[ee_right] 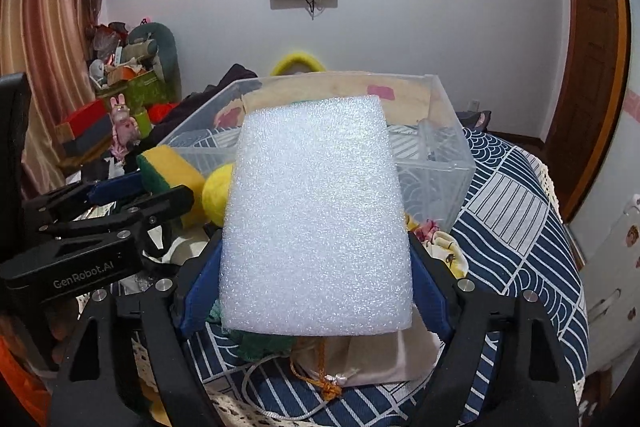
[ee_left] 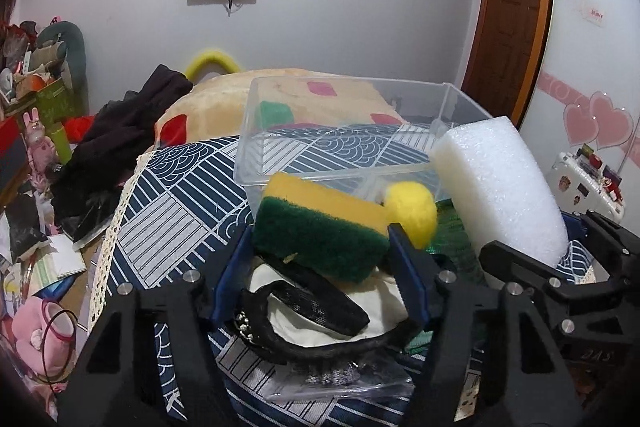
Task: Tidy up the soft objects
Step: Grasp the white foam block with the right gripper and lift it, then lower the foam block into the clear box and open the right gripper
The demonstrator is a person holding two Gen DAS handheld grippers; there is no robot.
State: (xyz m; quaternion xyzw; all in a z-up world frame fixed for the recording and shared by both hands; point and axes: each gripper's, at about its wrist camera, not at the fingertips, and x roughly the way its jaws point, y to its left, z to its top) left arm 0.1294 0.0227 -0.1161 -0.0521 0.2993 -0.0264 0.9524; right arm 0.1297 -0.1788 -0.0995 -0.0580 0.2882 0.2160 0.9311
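Left tongs grip sponge; right tongs foam block

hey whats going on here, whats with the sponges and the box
A person is sorting soft things with two handheld grippers. The left gripper is clamped on a yellow and green sponge, the right gripper on a white foam block. Both are held up in front of a clear plastic box, which looks empty.

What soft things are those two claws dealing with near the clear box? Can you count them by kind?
Green-and-yellow scrubbing sponge, held in the left gripper: 1
White foam block, held in the right gripper: 1
Yellow fuzzy ball, beside the sponge: 1
Clear plastic box, nothing visible inside: 1
Total: 3 soft things, plus 1 box
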